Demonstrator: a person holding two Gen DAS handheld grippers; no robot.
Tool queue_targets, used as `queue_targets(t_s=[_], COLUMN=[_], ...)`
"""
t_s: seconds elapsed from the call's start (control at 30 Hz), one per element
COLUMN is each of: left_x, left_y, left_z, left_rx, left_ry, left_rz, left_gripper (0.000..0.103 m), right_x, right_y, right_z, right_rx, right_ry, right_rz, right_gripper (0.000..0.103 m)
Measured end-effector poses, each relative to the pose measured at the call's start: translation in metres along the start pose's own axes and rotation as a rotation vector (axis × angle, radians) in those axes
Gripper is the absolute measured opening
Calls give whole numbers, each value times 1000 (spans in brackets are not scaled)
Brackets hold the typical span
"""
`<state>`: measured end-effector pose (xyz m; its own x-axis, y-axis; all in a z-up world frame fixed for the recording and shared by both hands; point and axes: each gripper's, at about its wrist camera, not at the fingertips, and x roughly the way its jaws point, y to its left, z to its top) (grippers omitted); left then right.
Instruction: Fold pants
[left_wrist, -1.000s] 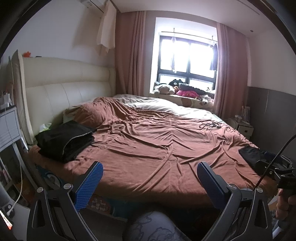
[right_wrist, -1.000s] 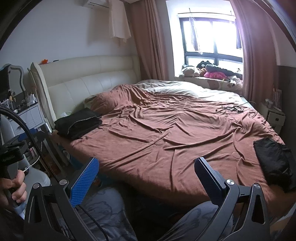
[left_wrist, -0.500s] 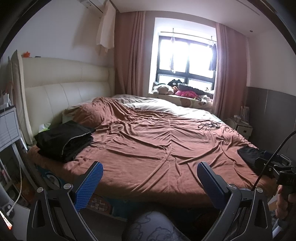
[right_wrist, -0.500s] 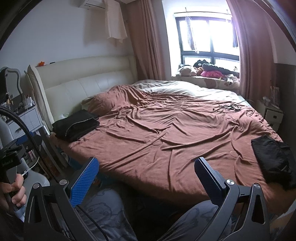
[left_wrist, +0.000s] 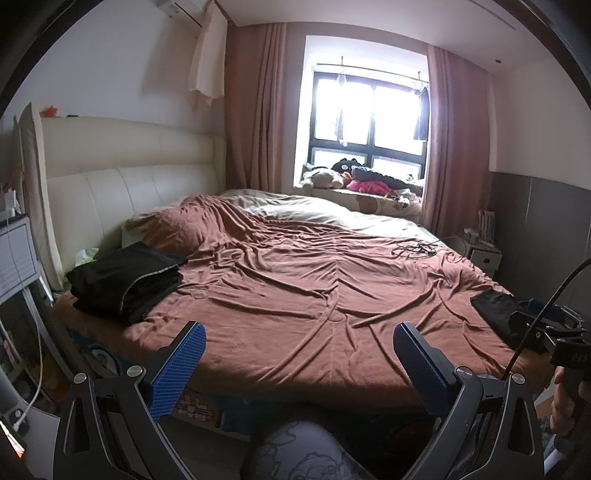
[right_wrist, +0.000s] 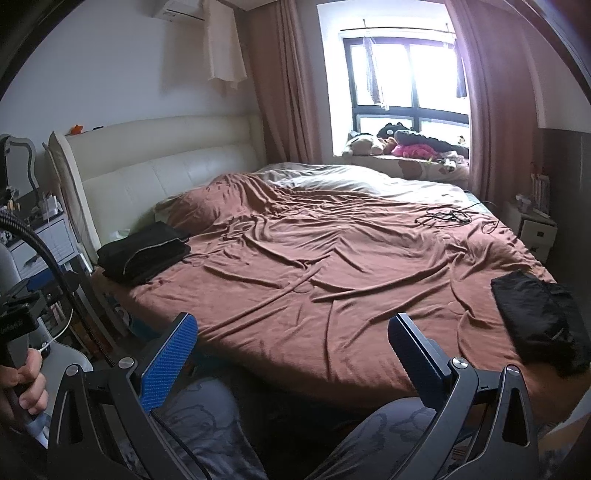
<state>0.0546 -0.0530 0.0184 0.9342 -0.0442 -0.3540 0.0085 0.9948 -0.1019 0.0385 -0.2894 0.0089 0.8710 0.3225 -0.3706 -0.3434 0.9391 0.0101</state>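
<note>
Right gripper (right_wrist: 291, 354) and left gripper (left_wrist: 299, 363): jaws wide, empty, short of the bed (right_wrist: 295, 258). Reach for one edge layer only (dark cloth hides its folds). Unfolded pants (right_wrist: 543, 321) lie ahead-right of the right gripper; a folded stack (left_wrist: 127, 280) ahead-left of the left.

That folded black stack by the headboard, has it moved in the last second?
No. The folded black stack lies at the same corner of the brown bedspread, just below the headboard; only the camera view drifted slightly.

Folded stack (left_wrist: 127, 280) left on bed (left_wrist: 295, 295); pants (right_wrist: 543, 317) right.
</note>
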Motion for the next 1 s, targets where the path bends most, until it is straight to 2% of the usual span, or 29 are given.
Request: queue_targets(t_s=[0.47, 1.0], left_x=[-2, -16], left_y=[-6, -10], left_z=[1, 2], left_rx=[-3, 7], left_ry=[2, -30], left_rz=[-8, -23], left_gripper=[102, 102], right_x=[-3, -7], right_y=[-4, -4], right_z=[-1, -1], right_rx=[3, -4], right_ry=[-12, -20], right_rz=[-6, -46], right_gripper=[103, 103])
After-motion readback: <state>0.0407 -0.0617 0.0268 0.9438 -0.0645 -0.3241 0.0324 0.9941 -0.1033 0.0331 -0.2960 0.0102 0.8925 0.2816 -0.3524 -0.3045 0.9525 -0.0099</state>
